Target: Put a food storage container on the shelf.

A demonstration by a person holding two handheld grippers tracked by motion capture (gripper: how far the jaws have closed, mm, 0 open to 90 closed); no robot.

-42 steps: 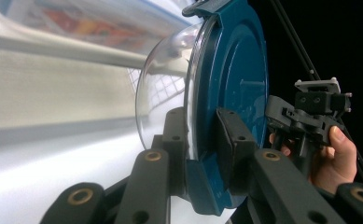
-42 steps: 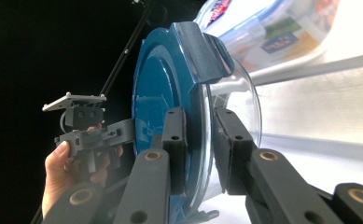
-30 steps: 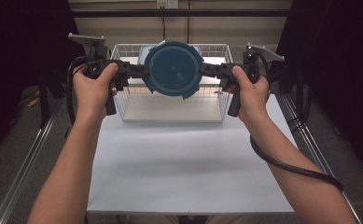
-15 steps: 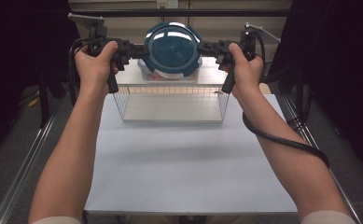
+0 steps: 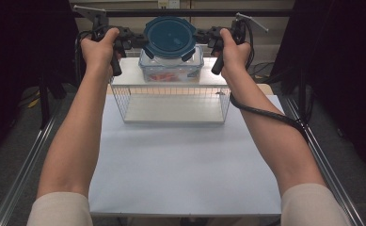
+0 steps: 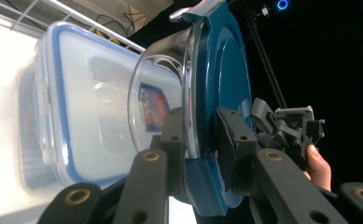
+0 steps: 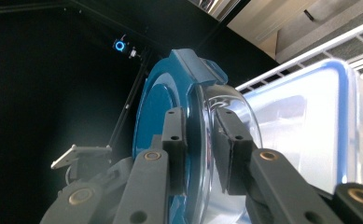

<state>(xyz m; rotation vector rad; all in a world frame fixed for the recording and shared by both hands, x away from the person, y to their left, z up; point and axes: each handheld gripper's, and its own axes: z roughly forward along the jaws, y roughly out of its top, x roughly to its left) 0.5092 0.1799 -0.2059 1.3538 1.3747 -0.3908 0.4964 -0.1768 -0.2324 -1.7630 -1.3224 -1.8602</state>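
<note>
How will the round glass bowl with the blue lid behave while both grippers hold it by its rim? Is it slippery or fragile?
The round bowl looks like clear glass, so it is probably stiff, rather heavy and breakable if dropped. Its smooth wall may slip between the black jaws of the left gripper and right gripper, which pinch only the edge. It seems empty.

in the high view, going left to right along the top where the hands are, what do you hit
left hand → left tongs → round container with the teal lid → right tongs → right hand
</note>
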